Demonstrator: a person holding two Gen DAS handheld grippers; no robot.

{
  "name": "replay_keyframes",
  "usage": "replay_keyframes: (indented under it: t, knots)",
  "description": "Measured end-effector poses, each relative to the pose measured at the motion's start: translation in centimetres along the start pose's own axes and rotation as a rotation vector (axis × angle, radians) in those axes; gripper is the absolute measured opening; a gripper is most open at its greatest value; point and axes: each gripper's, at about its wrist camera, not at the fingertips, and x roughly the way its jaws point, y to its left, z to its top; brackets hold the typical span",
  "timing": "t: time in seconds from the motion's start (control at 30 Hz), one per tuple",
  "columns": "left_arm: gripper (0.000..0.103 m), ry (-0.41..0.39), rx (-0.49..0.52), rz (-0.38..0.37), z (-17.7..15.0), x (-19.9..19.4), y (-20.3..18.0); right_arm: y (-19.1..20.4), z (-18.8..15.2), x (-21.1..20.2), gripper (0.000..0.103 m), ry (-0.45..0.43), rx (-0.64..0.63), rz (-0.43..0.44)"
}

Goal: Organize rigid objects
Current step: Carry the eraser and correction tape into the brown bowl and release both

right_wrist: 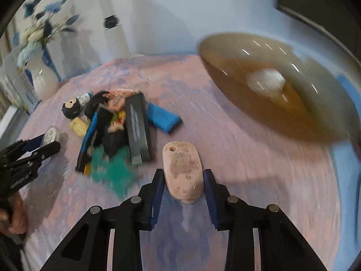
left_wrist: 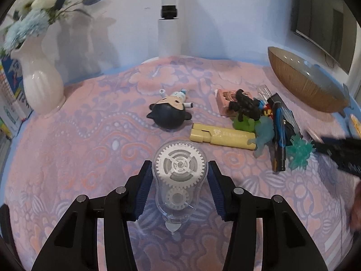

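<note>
On the floral-clothed bench (left_wrist: pixel 67 149), a clear tape dispenser (left_wrist: pixel 179 176), lengthwise along the fingers, is being gripped by the left claw (left_wrist: pixel 179 188); a pink pebble-shaped case (right_wrist: pixel 182 171) is being gripped likewise by the right claw (right_wrist: pixel 182 188). No writing legible.

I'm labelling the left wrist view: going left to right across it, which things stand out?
White vase → round dark-haired figurine → yellow case → blue-and-black pen → brown bowl.

Pale wall (left_wrist: pixel 126 22) behind a pink patterned tablecloth (left_wrist: pixel 90 135).
White flower vase (left_wrist: pixel 40 83) stands left of it; dark screen (left_wrist: pixel 325 18) right.
</note>
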Motion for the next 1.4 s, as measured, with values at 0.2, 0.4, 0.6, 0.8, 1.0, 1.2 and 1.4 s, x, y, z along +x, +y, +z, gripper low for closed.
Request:
replay_keyframes:
  t: [0.2,0.4,0.6,0.8,1.0,1.2,1.4]
  knots:
    - [0.046,-0.016,-0.059,-0.017,-0.2,-0.3,1.2,0.4,-2.8,-1.7,0.043,0.027,-0.050,-0.069]
    - [0.046,-0.007,-0.102,-0.053,-0.4,-0.1,2.1,1.1,-2.1,-0.9,0.050,0.038,-0.043,-0.097]
    - [0.046,-0.033,-0.124,-0.103,-0.6,-0.7,2.6,1.9,-2.4,-1.1,0.034,0.005,-0.066,-0.101]
    - [0.046,-0.016,-0.137,-0.117,-0.6,-0.4,2.9,5.5,-4.5,-2.0,0.034,-0.050,-0.197,-0.163]
    - [0.046,-0.012,-0.122,-0.105,-0.5,-0.3,2.6,4.6,-4.8,-2.9,0.034,-0.071,-0.142,-0.067]
    - [0.046,-0.049,-0.025,-0.050,-0.2,-1.6,0.4,0.2,-4.4,-5.0,0.034,-0.141,0.026,0.123]
    - [0.046,-0.160,0.103,-0.133,4.5,-6.0,-5.9,-3.8,-2.8,-10.9,0.034,-0.321,0.072,0.080]
